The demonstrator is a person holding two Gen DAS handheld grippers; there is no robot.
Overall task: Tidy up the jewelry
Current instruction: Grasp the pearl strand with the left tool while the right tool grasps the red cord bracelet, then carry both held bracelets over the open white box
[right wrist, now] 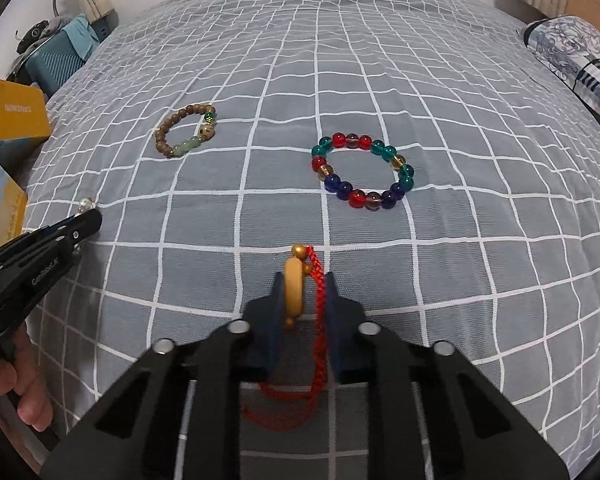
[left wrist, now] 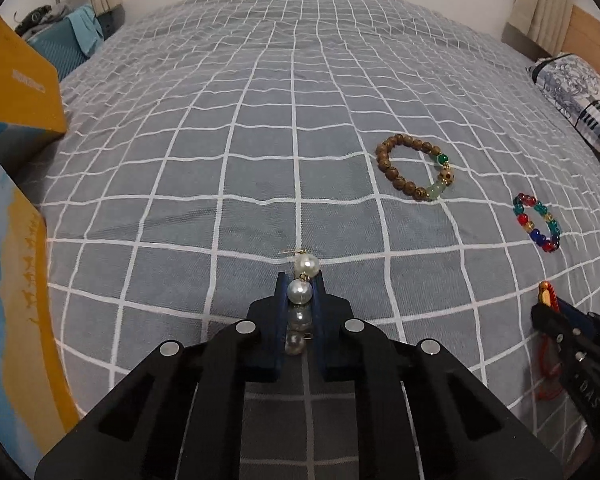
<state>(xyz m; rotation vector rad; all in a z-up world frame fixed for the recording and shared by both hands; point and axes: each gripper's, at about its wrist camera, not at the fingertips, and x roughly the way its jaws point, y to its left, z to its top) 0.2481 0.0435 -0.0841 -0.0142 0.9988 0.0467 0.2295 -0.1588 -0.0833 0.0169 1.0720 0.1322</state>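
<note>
My left gripper (left wrist: pixel 300 284) is shut on a pearl bead string (left wrist: pixel 301 291), held above the bed; its top pearl pokes past the fingertips. It also shows in the right wrist view (right wrist: pixel 87 208). My right gripper (right wrist: pixel 302 284) is shut on a red cord bracelet with a yellow ring charm (right wrist: pixel 294 292); the cord loops down between the fingers. It also shows in the left wrist view (left wrist: pixel 548 300). A brown wooden bead bracelet (left wrist: pixel 416 168) (right wrist: pixel 186 136) and a multicoloured glass bead bracelet (left wrist: pixel 538 222) (right wrist: pixel 362 172) lie flat on the bed.
The grey checked bedsheet (left wrist: pixel 240 140) covers the bed. A yellow and blue box (left wrist: pixel 16 92) (right wrist: pixel 12 120) stands at the left edge, with another blue and yellow panel (left wrist: pixel 16 280) nearer. A patterned pillow (left wrist: pixel 580 92) lies at the right. A teal suitcase (right wrist: pixel 56 64) stands beyond the bed.
</note>
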